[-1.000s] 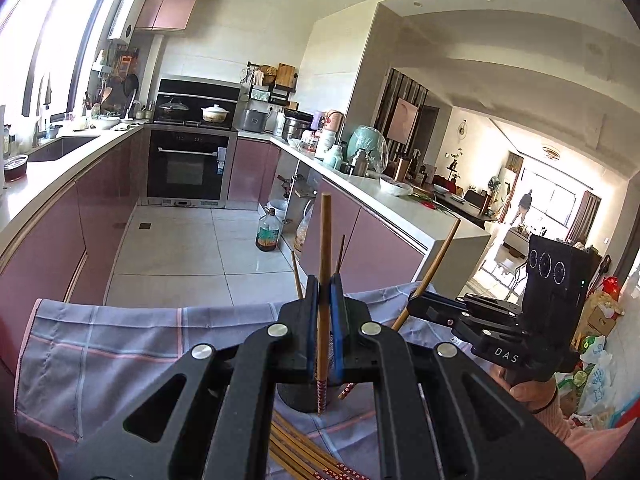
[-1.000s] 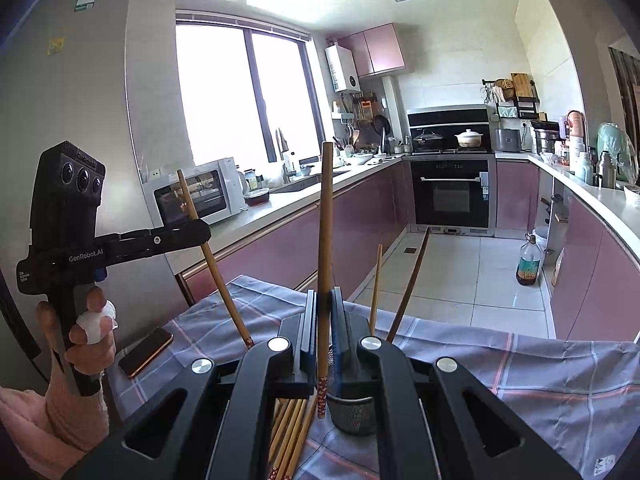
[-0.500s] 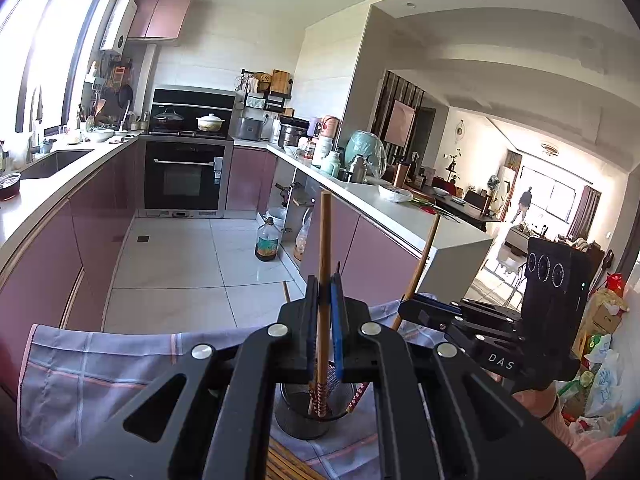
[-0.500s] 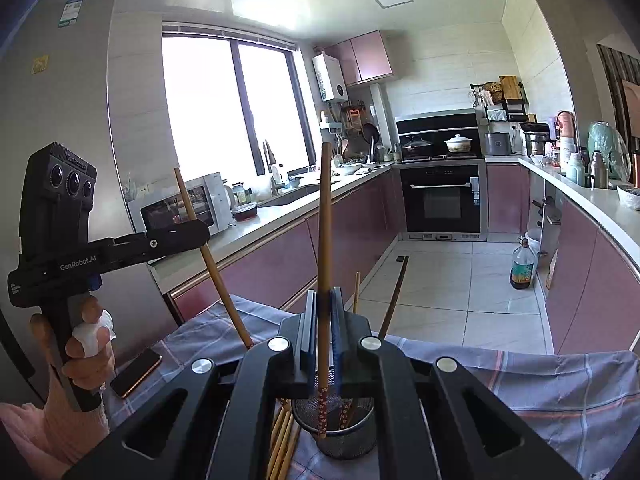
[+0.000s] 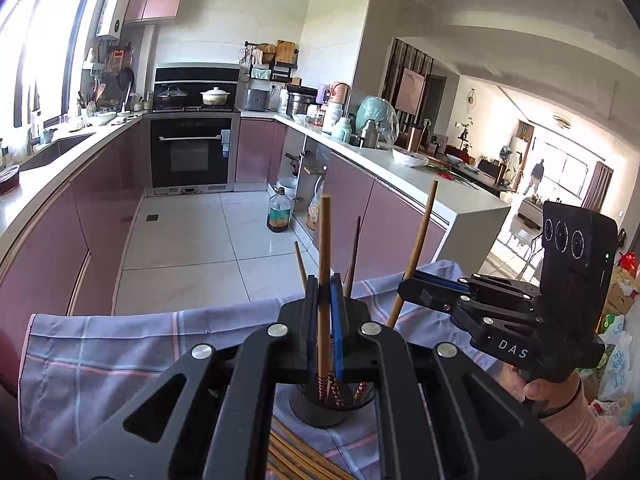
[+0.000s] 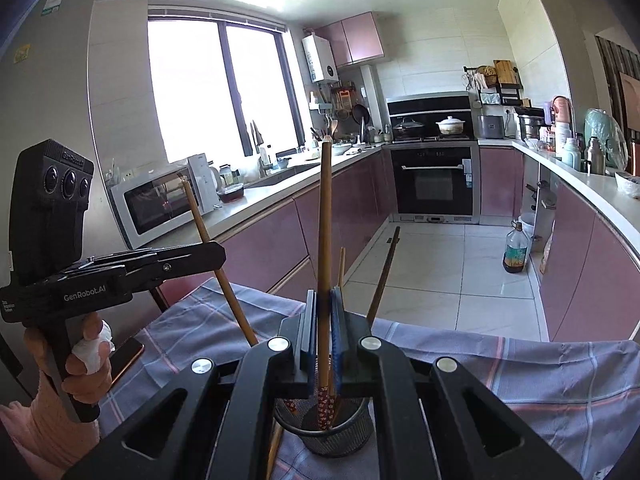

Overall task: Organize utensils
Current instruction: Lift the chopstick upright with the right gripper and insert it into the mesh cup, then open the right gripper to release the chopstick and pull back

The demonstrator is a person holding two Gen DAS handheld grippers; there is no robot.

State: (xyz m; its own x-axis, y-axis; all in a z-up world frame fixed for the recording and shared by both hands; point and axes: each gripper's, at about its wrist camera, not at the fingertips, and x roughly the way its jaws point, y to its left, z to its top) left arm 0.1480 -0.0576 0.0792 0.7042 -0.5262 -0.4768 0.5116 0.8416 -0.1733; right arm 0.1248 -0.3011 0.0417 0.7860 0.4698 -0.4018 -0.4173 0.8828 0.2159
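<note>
L gripper [image 5: 325, 320] and R gripper [image 6: 325, 320] each clamp one chopstick [image 5: 323, 280], upright. Both have dropped since a sec ago: patterned tips now inside mesh holder [image 6: 336, 436] on checked cloth [image 6: 520, 368]. Ready for release; spares [image 5: 296, 456] remain.

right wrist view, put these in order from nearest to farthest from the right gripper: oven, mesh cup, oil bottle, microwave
1. mesh cup: directly below the right gripper, on the checked cloth.
2. microwave: on the counter to the left.
3. oil bottle: on the floor to the right; close to the microwave in range, so that order is uncertain.
4. oven: at the far wall.
</note>
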